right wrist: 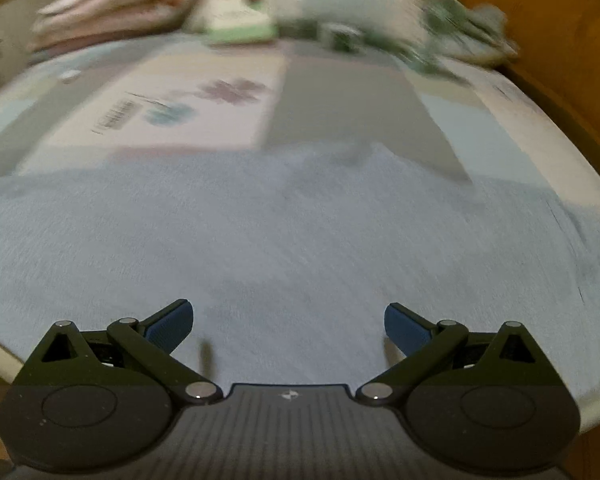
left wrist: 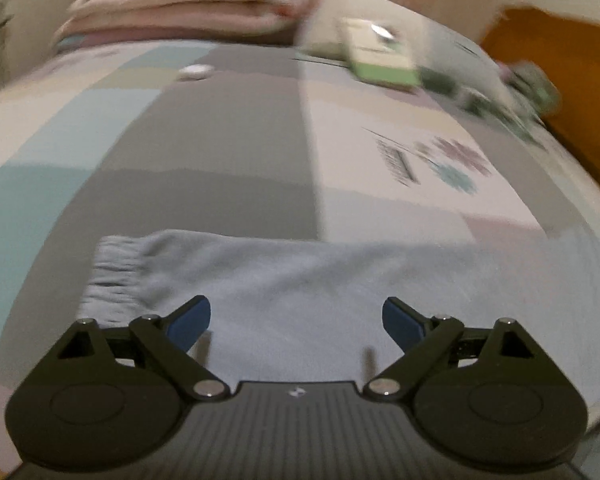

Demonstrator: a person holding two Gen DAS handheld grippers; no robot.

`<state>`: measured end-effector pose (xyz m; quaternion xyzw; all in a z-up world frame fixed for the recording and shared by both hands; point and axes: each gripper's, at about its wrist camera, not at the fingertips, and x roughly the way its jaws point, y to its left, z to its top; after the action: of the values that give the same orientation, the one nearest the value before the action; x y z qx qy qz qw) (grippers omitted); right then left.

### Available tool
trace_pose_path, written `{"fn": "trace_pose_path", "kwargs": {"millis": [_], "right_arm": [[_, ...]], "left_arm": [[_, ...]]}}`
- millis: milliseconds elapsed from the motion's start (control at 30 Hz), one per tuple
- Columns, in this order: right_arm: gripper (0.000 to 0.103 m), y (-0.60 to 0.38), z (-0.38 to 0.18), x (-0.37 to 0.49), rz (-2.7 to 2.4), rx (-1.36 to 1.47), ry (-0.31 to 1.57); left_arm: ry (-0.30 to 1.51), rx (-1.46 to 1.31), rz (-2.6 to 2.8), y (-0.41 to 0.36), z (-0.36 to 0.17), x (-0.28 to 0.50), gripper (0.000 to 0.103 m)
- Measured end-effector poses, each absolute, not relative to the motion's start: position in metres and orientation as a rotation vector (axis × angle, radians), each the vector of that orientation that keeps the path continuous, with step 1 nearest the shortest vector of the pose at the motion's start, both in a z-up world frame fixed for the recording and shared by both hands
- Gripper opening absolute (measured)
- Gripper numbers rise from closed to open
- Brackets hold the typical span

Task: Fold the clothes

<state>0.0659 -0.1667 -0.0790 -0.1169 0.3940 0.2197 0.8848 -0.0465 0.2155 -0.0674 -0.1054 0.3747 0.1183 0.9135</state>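
Note:
A light blue-grey garment [left wrist: 300,292] lies flat across the near part of the bed, its ribbed elastic cuff [left wrist: 112,276] at the left end. My left gripper [left wrist: 296,320] hovers over this cuff end, open, with nothing between its blue pads. In the right wrist view the same garment [right wrist: 284,232] fills the foreground as a broad flat panel. My right gripper [right wrist: 288,324] is above it, open and empty. Both views are blurred by motion.
The bed cover [left wrist: 228,128] has grey, cream and teal patches with a flower print [left wrist: 452,160]. A folded pink blanket [left wrist: 188,4] and a green-edged box [left wrist: 380,60] lie at the far end. Green patterned fabric [right wrist: 452,28] sits far right. An orange-brown wooden frame [right wrist: 560,40] borders the right side.

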Motion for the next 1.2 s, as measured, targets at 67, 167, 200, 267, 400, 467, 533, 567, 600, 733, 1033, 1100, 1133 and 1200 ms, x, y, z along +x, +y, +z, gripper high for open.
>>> {"fn": "trace_pose_path", "kwargs": {"millis": [67,167,200,267,400,467,533,567,600,733,1033,1100,1133,1200], "right_arm": [[0.103,-0.137,-0.069,0.064,0.544,-0.301,0.795],[0.103,-0.087,-0.071,0.058,0.685,-0.384,0.774],[0.103,-0.072,-0.074,0.056,0.729,-0.407,0.769],[0.103,-0.042,-0.080,0.050,0.817,-0.451,0.757],[0.103,-0.004,-0.100,0.051,0.892,-0.443,0.782],[0.103,0.001,-0.110,0.049,0.903,-0.451,0.804],[0.103,-0.001,-0.117,0.045,0.910,-0.465,0.822],[0.103,-0.006,-0.117,0.040,0.917,-0.472,0.823],[0.103,-0.010,-0.116,0.034,0.923,-0.479,0.823],[0.103,-0.024,-0.112,0.017,0.952,-0.524,0.827],[0.103,-0.054,-0.104,0.027,0.846,-0.466,0.822],[0.103,-0.061,-0.108,0.030,0.818,-0.442,0.832],[0.103,-0.065,-0.110,0.032,0.804,-0.430,0.837],[0.103,-0.072,-0.113,0.036,0.776,-0.406,0.846]], "left_arm": [[0.794,-0.109,0.240,0.196,-0.072,-0.046,0.093],[0.840,-0.008,0.261,0.184,-0.082,-0.051,0.093],[0.850,0.000,0.266,0.183,-0.085,-0.055,0.093],[0.846,-0.032,0.259,0.186,-0.087,-0.064,0.095],[0.847,-0.061,0.254,0.191,-0.090,-0.074,0.096],[0.846,-0.068,0.253,0.192,-0.091,-0.076,0.097],[0.845,-0.075,0.252,0.193,-0.091,-0.076,0.097],[0.844,-0.077,0.252,0.193,-0.092,-0.076,0.098],[0.845,-0.077,0.252,0.193,-0.092,-0.076,0.098],[0.852,-0.048,0.271,0.187,-0.087,-0.071,0.098],[0.818,0.125,0.137,0.133,-0.080,-0.058,0.098],[0.845,0.136,0.123,0.129,-0.085,-0.058,0.098],[0.850,0.133,0.121,0.129,-0.087,-0.062,0.098],[0.865,0.104,0.114,0.132,-0.088,-0.069,0.098]]}}
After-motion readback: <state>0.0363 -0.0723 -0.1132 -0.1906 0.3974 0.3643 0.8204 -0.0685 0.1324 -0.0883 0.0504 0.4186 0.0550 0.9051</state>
